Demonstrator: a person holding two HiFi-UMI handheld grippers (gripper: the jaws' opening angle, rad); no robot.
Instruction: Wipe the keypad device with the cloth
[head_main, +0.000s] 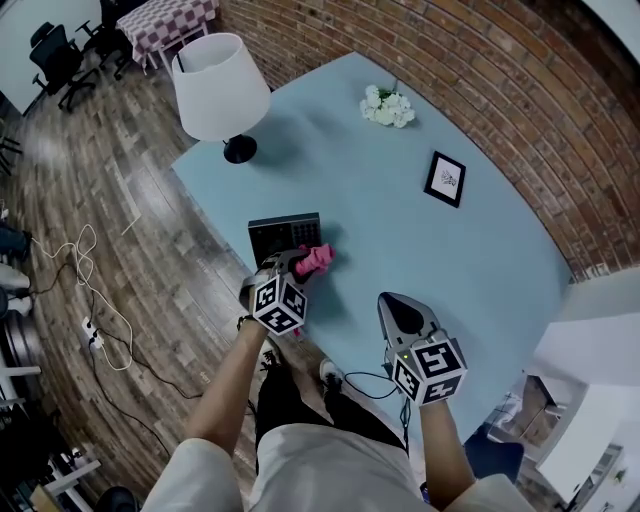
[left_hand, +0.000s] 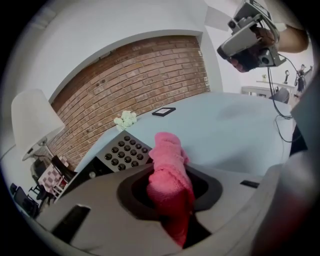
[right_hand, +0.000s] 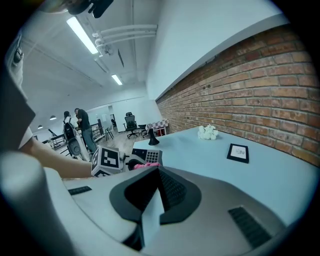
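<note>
Left gripper (left_hand: 172, 200): jaws clamped on a pink cloth (left_hand: 167, 165). The cloth is bunched in the dark recess between them, and its free end sticks out past the tips. In the head view this gripper reaches over the near edge of the table (head_main: 450, 260), with its marker cube toward the person.

Cloth end sits at the near right corner of the keypad device (left_hand: 124, 152). It appears to be against the casing, but contact is not certain from either view.

Keypad device: dark, flat body with a grid of round black buttons on a grey panel. It lies on the pale blue tabletop close to the near edge, just ahead of the left gripper.

Right gripper (right_hand: 155, 192): jaws closed together with nothing between them. In the head view it is held low over the near side of the table, to the right of the left gripper and well apart from the keypad device. It touches neither cloth nor device.

Further out on the table:
- A white-shaded lamp (head_main: 220, 90) on a black base stands at the far left corner.
- A small bunch of white flowers (head_main: 387, 106) lies near the brick wall (head_main: 480, 80).
- A black picture frame (head_main: 445, 179) lies flat between the flowers and the right side.

Off the table: wood plank floor (head_main: 90, 200) to the left, with a loose white cable (head_main: 85, 270) trailing across it. Office chairs and standing people are visible far back in the right gripper view.
</note>
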